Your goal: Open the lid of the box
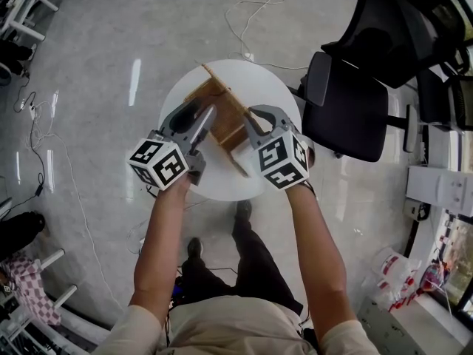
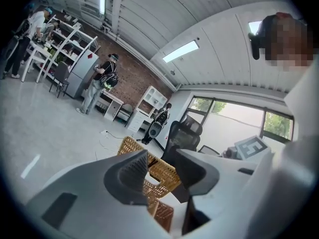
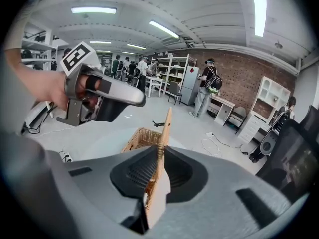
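The jaws of my right gripper (image 3: 158,171) are closed on the edge of the thin, light-brown woven wicker lid (image 3: 167,126). The lid stands almost upright over the rectangular wicker box (image 3: 139,139). The jaws of my left gripper (image 2: 162,167) are apart and hold nothing, near the box. The box sits around the middle of the round white desk (image 1: 255,80).
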Demonstrator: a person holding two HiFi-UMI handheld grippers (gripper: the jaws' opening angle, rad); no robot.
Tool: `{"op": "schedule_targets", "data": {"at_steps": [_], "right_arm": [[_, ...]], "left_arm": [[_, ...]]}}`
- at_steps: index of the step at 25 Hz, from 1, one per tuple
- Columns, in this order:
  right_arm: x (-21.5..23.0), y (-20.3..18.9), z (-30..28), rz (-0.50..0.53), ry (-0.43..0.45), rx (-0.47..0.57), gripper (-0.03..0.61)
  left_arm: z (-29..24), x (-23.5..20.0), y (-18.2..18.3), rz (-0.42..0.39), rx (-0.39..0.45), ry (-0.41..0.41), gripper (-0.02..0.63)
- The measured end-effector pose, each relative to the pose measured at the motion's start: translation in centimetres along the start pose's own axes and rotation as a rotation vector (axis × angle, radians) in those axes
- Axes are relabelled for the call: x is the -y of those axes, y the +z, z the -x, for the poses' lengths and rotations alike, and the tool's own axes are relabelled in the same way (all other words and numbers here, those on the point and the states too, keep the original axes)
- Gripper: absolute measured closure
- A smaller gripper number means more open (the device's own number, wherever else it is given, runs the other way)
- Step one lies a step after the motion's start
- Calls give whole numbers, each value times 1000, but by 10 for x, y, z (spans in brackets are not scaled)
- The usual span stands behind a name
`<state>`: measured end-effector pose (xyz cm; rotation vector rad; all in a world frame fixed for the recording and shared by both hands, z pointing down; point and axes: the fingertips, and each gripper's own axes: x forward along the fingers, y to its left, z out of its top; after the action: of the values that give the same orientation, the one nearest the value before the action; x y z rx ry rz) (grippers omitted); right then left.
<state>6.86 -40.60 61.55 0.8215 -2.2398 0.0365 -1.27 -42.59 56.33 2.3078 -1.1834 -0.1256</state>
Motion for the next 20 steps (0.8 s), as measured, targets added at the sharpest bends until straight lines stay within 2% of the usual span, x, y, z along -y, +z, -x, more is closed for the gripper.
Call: {"op": "schedule_targets", "data": {"at_steps": [10, 20], "right_arm": [[24, -7, 2, -45, -30, -3, 537], [56, -23, -5, -161, -68, 14, 532]], "left_arm": [[19, -5, 14, -42, 3, 31, 459], [40, -14, 32, -72, 20, 66, 462]]}}
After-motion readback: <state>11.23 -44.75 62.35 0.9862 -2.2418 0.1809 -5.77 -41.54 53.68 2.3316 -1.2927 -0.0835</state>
